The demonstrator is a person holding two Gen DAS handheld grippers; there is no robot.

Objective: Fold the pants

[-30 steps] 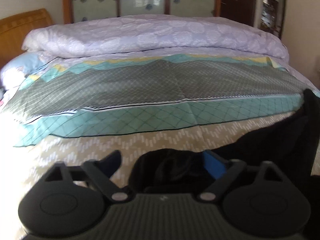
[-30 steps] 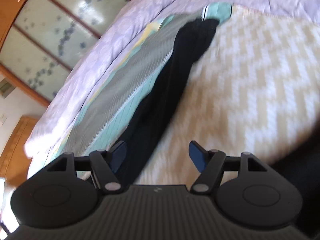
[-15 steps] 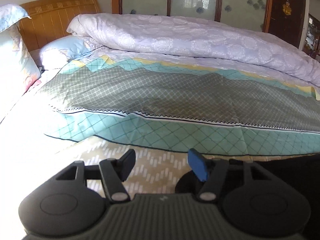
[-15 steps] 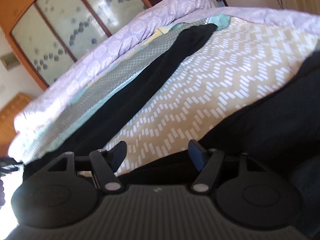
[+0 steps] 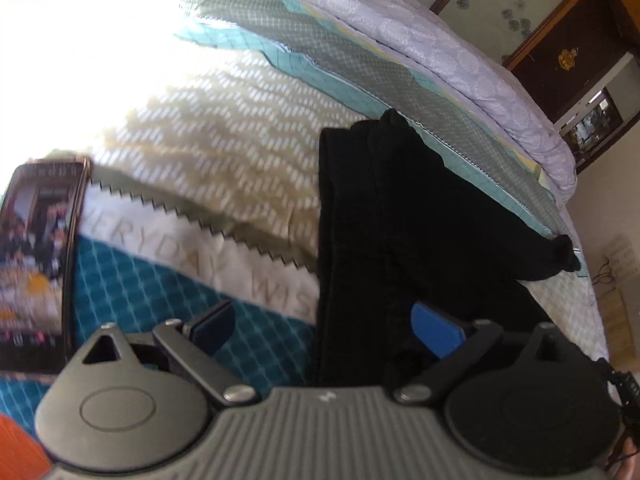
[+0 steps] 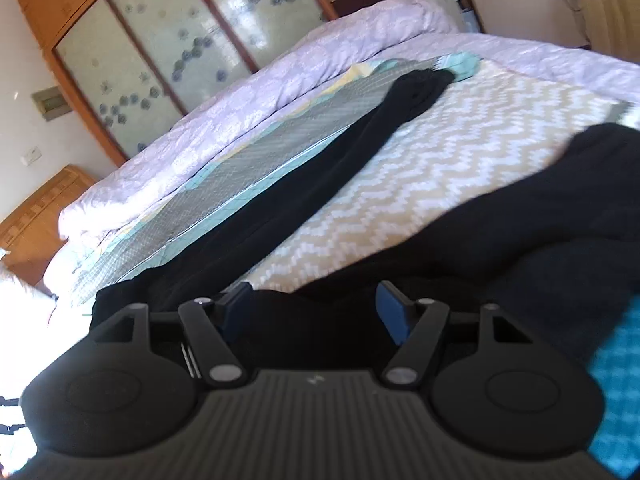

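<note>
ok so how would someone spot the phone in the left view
Start at the bed with its zigzag cover. At its near left edge lies the phone, flat, screen lit with a colourful picture. It is the only hard, glossy thing there; the black pants are soft cloth.

right gripper (image 6: 316, 308): jaws spread apart, nothing between them, low over dark cloth
black pants (image 6: 304, 200): spread on the bed; one leg runs long and straight toward the far end, the other lies apart at the right, over the zigzag part
bedspread (image 6: 460, 136): beige and white zigzag, with grey and teal bands beside the far leg
lilac quilt (image 6: 248, 100): bunched along the far side
wardrobe (image 6: 160, 32): wooden frame, frosted floral panels
</note>
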